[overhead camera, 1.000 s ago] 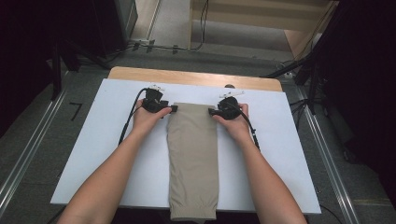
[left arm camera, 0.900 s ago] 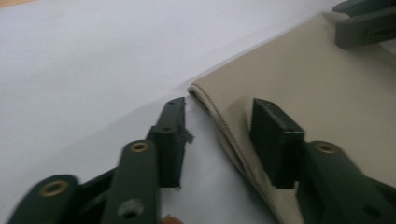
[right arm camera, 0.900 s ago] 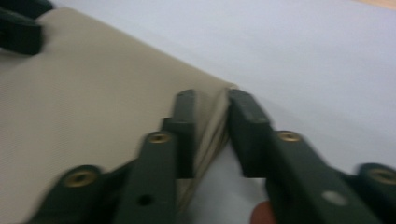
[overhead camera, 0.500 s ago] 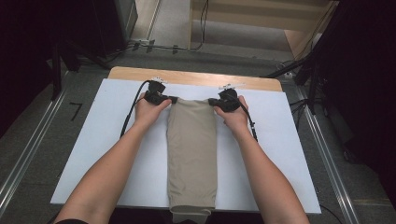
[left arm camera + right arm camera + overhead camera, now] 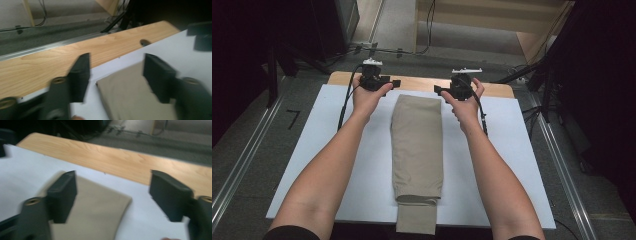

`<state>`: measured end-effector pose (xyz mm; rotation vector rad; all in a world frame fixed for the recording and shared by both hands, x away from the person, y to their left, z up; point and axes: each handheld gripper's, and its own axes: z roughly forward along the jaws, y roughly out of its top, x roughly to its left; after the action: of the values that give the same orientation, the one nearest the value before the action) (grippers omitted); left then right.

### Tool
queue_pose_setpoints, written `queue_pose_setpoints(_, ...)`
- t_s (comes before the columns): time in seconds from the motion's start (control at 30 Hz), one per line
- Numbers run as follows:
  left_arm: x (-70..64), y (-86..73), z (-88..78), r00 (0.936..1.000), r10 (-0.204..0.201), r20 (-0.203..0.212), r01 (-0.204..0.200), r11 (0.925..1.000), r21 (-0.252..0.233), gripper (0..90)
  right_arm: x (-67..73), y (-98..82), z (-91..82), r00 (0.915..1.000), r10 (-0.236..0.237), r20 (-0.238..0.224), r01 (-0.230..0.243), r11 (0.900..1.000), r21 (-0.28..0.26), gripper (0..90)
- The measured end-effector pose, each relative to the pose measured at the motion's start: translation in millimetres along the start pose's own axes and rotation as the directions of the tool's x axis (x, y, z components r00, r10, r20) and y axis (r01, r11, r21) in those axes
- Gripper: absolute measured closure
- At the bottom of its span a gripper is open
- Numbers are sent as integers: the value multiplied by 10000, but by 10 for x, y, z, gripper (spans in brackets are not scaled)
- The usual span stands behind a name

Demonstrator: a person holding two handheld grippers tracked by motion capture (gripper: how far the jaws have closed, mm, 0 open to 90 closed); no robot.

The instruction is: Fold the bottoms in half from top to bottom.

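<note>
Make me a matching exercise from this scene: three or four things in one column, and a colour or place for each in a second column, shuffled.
Things:
1. folded cloth
2. left tool
3. right tool
4. table

Descriptions:
A. light wood, bare along the far edge
B. tan, lying lengthwise on the white sheet
C. open, raised beside the cloth's far right corner
D. open, raised beside the cloth's far left corner

Pairs: 1-B, 2-D, 3-C, 4-A
</note>
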<state>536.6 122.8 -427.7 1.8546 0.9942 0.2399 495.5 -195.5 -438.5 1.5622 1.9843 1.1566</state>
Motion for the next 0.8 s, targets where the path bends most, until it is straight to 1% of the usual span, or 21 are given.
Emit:
queue_pose_setpoints(0.03,4,-21,-40,9995,-86,291,87,10000,-45,303,-16,-42,-29,10000,-33,-4,33,10000,32,169)
queue_pose_setpoints(0.07,2,-46,-74,9988,-151,472,155,9998,-84,260,-30,-83,-58,9999,-69,-139,69,10000,16,167)
queue_pose_setpoints(0.1,-5,-77,-111,9973,-80,731,83,10000,-38,209,-42,-125,-93,9994,-113,-342,113,9999,-16,157)
queue_pose_setpoints(0.13,-16,-104,-138,9950,-44,993,51,10000,-68,155,-50,-166,-131,9989,-144,-441,141,9999,-74,156)
queue_pose_setpoints(0.17,-41,-152,-184,9918,80,1272,-71,9999,-73,138,-54,-197,-159,9986,-149,-517,143,9998,-114,153)
queue_pose_setpoints(0.2,-67,-195,-217,9900,184,1399,-170,9998,-115,135,-56,-248,-209,9975,-164,-691,155,9998,-142,144)
queue_pose_setpoints(0.23,-93,-235,-250,9870,186,1593,-166,9998,-135,118,-49,-290,-251,9965,-151,-823,137,9998,-173,138)
queue_pose_setpoints(0.3,-154,-317,-314,9805,268,1947,-236,9995,-186,89,-27,-382,-331,9941,-270,-1051,243,9993,-267,125)
queue_pose_setpoints(0.37,-231,-398,-372,9728,470,2268,-453,9989,-127,87,-3,-480,-412,9917,-339,-1240,300,9990,-333,124)
queue_pose_setpoints(0.43,-308,-469,-425,9667,752,2448,-739,9972,-145,36,22,-571,-478,9894,-510,-1359,465,9983,-362,117)
queue_pose_setpoints(0.47,-361,-517,-465,9640,800,2535,-786,9968,-157,9,39,-621,-515,9886,-591,-1383,546,9978,-366,111)
queue_pose_setpoints(0.5,-401,-559,-498,9606,806,2660,-768,9967,-245,0,58,-681,-561,9868,-706,-1459,661,9972,-356,95)
queue_pose_setpoints(0.6,-532,-690,-584,9561,1035,2740,-1008,9946,-241,0,117,-814,-691,9813,-894,-1705,831,9956,-439,65)
queue_pose_setpoints(0.63,-571,-735,-608,9543,1086,2784,-1076,9940,-188,0,139,-853,-738,9801,-979,-1727,913,9948,-457,8)
queue_pose_setpoints(0.67,-607,-781,-635,9522,1070,2862,-1065,9942,-175,0,163,-891,-784,9789,-1029,-1768,967,9944,-429,0)
queue_pose_setpoints(0.73,-684,-871,-699,9491,1097,2954,-1080,9939,-221,0,209,-973,-883,9736,-1180,-1956,1099,9926,-516,0)
queue_pose_setpoints(0.77,-721,-914,-732,9486,1115,2963,-1120,9936,-154,0,239,-1016,-936,9725,-1247,-1969,1159,9917,-556,0)
queue_pose_setpoints(0.8,-759,-957,-765,9484,1128,2964,-1140,9934,-132,0,265,-1061,-990,9693,-1358,-2051,1259,9902,-608,0)
